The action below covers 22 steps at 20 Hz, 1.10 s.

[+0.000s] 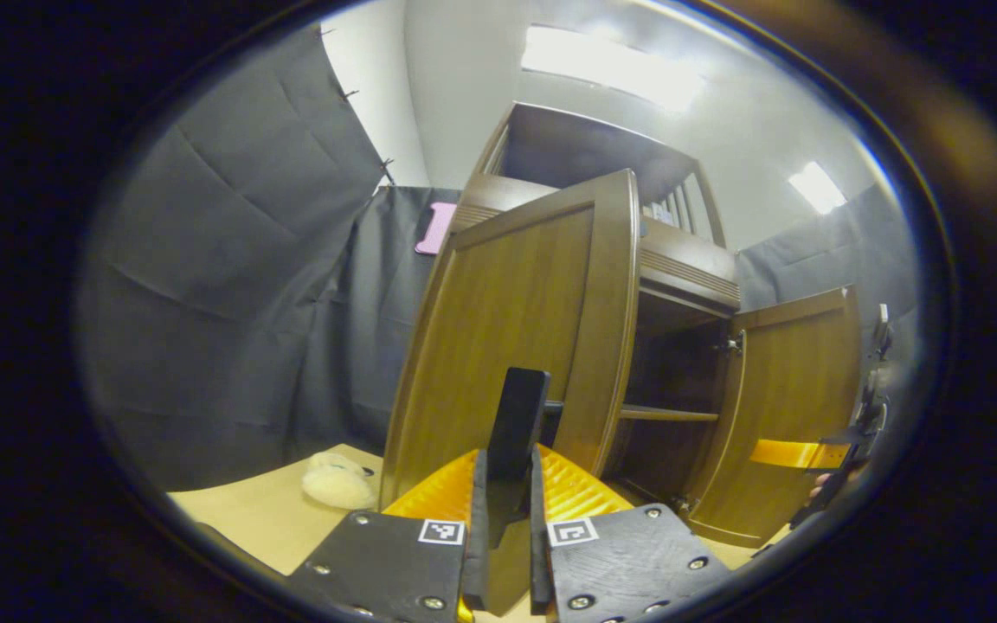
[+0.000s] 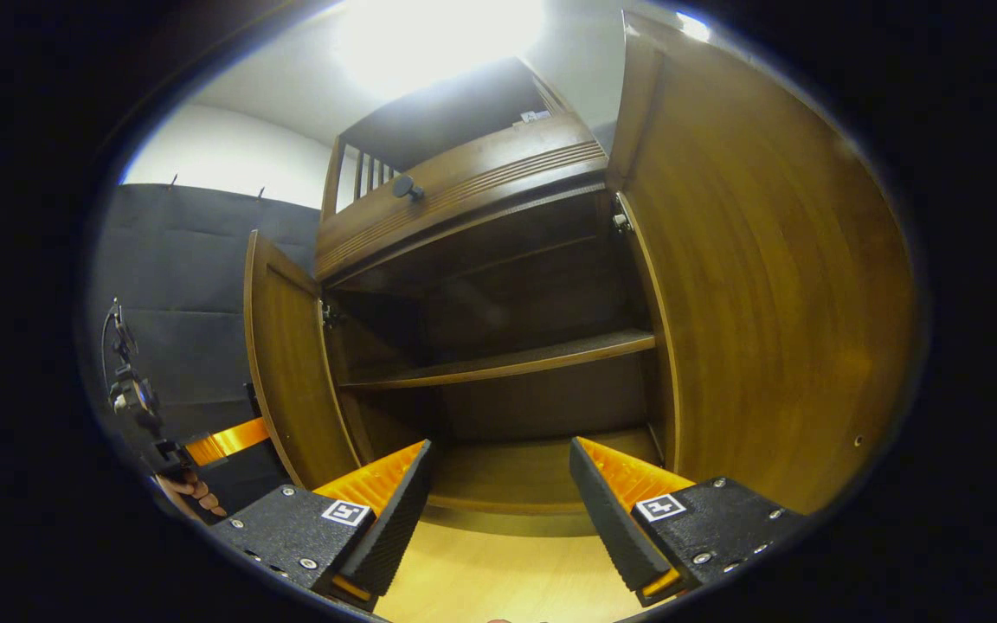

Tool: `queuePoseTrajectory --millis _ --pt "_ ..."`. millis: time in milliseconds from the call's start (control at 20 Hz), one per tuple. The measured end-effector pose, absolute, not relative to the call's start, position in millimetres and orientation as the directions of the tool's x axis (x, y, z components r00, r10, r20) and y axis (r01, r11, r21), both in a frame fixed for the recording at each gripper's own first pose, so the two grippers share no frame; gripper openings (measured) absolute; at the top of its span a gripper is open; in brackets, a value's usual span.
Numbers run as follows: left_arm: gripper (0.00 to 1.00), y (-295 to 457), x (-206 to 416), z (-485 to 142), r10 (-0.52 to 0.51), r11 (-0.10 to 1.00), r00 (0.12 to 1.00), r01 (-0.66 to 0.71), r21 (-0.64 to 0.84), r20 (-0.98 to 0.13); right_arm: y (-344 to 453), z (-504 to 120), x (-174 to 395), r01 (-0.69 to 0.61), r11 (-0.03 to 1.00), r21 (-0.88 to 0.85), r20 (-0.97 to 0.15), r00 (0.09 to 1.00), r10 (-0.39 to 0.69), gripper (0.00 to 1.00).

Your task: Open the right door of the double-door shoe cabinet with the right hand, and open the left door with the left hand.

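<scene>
- Left claw (image 1: pixel 505 510) was clamped on the left door's (image 1: pixel 507 320) black handle (image 1: pixel 517 424), door partly swung out.
- Right claw (image 2: pixel 498 510) stood wide open, empty; right door (image 2: pixel 775 285) fully open.
- Judged next: pull left door wider, then release.

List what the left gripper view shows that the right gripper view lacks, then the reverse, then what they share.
Left gripper view alone: the left gripper shut on the dark handle of the left door, a white fluffy thing on the floor by the cloth wall, and a pink object on that wall.

Right gripper view alone: the right gripper open and holding nothing, the cabinet's bare inner shelf seen head-on, and a small knob on the upper front.

Shared: the wooden shoe cabinet with both doors swung open, including the right door.
</scene>
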<state>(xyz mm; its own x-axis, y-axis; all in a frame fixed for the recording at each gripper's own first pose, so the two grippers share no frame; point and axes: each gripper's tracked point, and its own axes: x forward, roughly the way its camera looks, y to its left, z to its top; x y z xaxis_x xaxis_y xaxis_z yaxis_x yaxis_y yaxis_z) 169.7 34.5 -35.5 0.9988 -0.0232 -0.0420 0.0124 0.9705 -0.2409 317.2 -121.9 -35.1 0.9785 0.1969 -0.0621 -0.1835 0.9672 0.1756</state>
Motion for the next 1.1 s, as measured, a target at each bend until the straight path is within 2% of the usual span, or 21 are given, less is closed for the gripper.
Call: queuePoseTrajectory --millis 50,150,200,250,300,400,450,500,550,600,650,700,800,900,950,1000,1100 --pt "0.19 36.4 170.2 -34.6 -0.017 0.968 0.999 0.005 -0.250 -0.043 -129.8 -37.1 316.4 -0.183 0.967 0.177 -0.058 0.979 0.196 0.92" --pt "0.19 44.2 169.2 -31.5 0.009 0.972 0.999 -0.018 -0.232 -0.038 -125.0 -42.1 309.7 -0.175 0.969 0.176 -0.057 0.980 0.188 0.92" --pt "0.26 50.7 168.8 -30.0 0.033 0.977 0.999 -0.039 -0.209 -0.033 -121.0 -43.0 305.6 -0.175 0.968 0.179 -0.061 0.980 0.188 0.92" --pt "0.25 63.8 169.6 -33.2 0.068 0.981 0.997 -0.071 -0.182 -0.024 -120.9 -42.2 306.3 -0.178 0.967 0.182 -0.065 0.979 0.192 0.95" --pt "0.13 72.9 173.5 -37.1 0.091 0.983 0.996 -0.094 -0.158 -0.024 -121.2 -41.8 308.2 -0.177 0.966 0.186 -0.066 0.979 0.192 0.95" --pt "0.14 93.6 171.0 -37.1 0.151 0.983 0.988 -0.151 -0.106 -0.010 -121.4 -40.4 308.9 -0.174 0.967 0.188 -0.070 0.979 0.190 0.91" --pt "0.14 100.9 173.5 -35.4 0.173 0.981 0.985 -0.172 -0.092 0.002 -121.1 -40.2 308.3 -0.168 0.968 0.187 -0.072 0.980 0.185 0.95" --pt "0.14 105.0 176.1 -34.2 0.179 0.980 0.984 -0.177 -0.092 0.014 -120.8 -39.6 308.6 -0.162 0.969 0.185 -0.075 0.981 0.179 0.95" --pt "0.14 104.2 177.1 -32.9 0.167 0.981 0.986 -0.164 -0.099 0.018 -119.9 -38.8 306.5 -0.158 0.970 0.183 -0.075 0.982 0.174 0.91" --pt "0.12 103.5 176.1 -32.2 0.160 0.982 0.987 -0.157 -0.106 0.019 -119.5 -37.2 306.5 -0.153 0.971 0.182 -0.072 0.983 0.169 0.95" --pt "0.13 104.0 172.5 -32.0 0.151 0.984 0.988 -0.148 -0.102 0.020 -119.8 -36.3 305.3 -0.151 0.971 0.185 -0.063 0.984 0.165 0.95" --pt "0.14 103.1 171.7 -33.2 0.136 0.988 0.990 -0.135 -0.081 0.019 -120.3 -35.5 305.2 -0.148 0.971 0.187 -0.054 0.986 0.160 0.99" --pt "0.14 101.2 170.3 -33.6 0.100 0.994 0.995 -0.099 -0.054 0.023 -120.8 -38.2 305.0 -0.143 0.973 0.181 -0.047 0.987 0.153 0.91" --pt "0.12 93.0 174.6 -34.0 0.033 0.998 0.999 -0.030 -0.063 0.036 -119.7 -37.8 302.0 -0.133 0.977 0.167 -0.051 0.988 0.144 0.95" --pt "0.13 97.5 177.0 -36.5 0.036 0.998 0.999 -0.034 -0.059 0.031 -118.6 -38.6 302.8 -0.129 0.978 0.161 -0.054 0.989 0.140 0.91" --pt "0.13 103.2 179.8 -41.2 0.056 0.996 0.998 -0.055 -0.064 0.016 -116.4 -41.0 304.0 -0.128 0.979 0.157 -0.058 0.989 0.139 0.95" --pt "0.14 108.0 180.7 -43.5 0.065 0.993 0.998 -0.062 -0.102 0.018 -115.6 -43.9 307.0 -0.132 0.980 0.148 -0.066 0.987 0.143 0.95"
